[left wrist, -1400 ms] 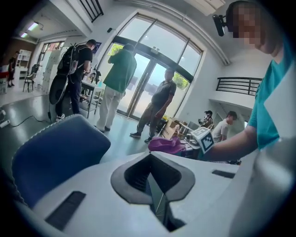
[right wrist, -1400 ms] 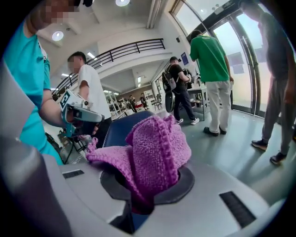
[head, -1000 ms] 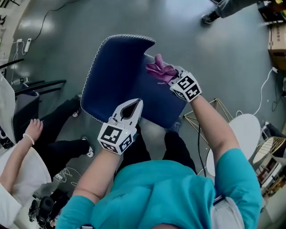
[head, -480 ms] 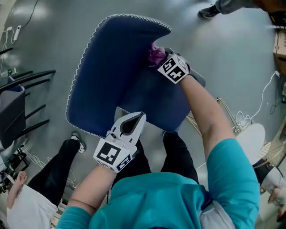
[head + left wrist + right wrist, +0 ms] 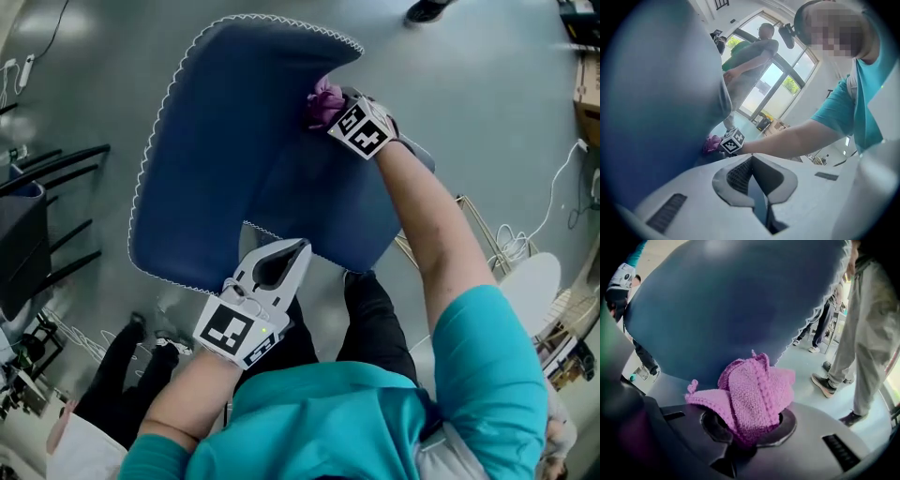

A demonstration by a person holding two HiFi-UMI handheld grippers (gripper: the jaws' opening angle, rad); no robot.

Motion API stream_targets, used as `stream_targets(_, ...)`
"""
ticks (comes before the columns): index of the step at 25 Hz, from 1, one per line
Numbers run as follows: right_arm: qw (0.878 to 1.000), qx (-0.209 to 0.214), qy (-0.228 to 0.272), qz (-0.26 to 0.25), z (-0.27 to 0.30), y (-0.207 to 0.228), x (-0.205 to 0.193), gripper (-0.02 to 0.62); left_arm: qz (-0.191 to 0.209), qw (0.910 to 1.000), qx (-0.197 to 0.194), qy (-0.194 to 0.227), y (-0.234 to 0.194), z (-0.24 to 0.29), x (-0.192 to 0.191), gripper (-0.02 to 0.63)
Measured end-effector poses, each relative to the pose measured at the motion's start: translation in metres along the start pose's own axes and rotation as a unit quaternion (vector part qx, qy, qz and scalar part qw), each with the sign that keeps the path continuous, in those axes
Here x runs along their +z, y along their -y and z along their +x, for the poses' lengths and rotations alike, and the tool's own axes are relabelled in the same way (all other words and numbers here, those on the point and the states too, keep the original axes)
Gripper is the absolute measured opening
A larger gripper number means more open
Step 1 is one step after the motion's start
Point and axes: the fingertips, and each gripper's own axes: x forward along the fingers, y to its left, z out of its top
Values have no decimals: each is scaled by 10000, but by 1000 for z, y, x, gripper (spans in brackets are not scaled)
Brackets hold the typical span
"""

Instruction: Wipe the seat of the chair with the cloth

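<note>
Over the last second the right gripper [image 5: 335, 106] has carried the cloth [image 5: 324, 99] inward across the chair [image 5: 216, 159], from its right-hand side toward the fold where the darker seat [image 5: 328, 211] meets the stitched backrest [image 5: 225, 84]. The left gripper [image 5: 301, 247] has barely shifted. The right jaws are clenched on the pink knitted cloth, which bulges out of them in a bunch and sits right at that fold — whether it touches the upholstery, the views do not settle. The left jaws are pressed together on nothing, just off the seat's front edge.

The likely trouble is the grip. Only a pinched fold is held, so a hard drag over the fabric could tug the cloth loose or roll it into a ball that wipes with a small patch. So deep in the fold, the stroke may also land on the backrest rather than the seat. With the left gripper idle, nothing steadies the chair — a firm push might shift it.

A wire-frame stand [image 5: 469, 230] and a white round top [image 5: 525, 281] stand close on the right. A cable [image 5: 562, 178] trails on the floor, and a bystander's legs [image 5: 862, 329] are near, beyond the chair. The person's own right arm [image 5: 422, 225] lies across the seat, covering part of it.
</note>
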Motion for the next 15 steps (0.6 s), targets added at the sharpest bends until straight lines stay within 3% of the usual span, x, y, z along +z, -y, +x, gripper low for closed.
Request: stream_targets(15, 9995, -176, -63, 241, -13, 1, -24, 61, 64, 9999, -117, -77, 19, 9, 4, 3)
